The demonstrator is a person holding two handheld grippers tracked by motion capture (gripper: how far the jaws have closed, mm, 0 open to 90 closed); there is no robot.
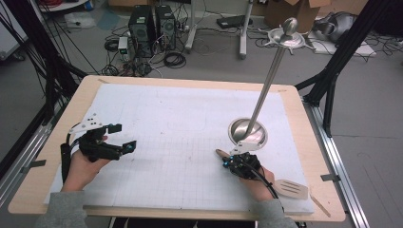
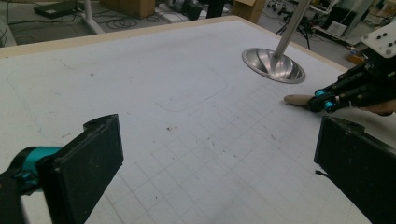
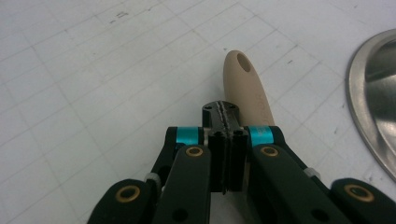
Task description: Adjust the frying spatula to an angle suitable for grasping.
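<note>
We see a pale wooden worktop [image 1: 304, 128] covered by a white gridded mat [image 1: 166, 137]. On the mat rest a steel stand's round base [image 1: 247, 131] and a slotted wooden spatula [image 1: 291, 188] near the front right corner.

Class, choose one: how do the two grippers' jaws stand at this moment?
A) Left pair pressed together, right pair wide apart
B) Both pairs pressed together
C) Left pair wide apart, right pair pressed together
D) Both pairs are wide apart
C: the left gripper has a broad gap between its jaws, while the right gripper has its jaws pressed together above the wooden spatula handle.
</note>
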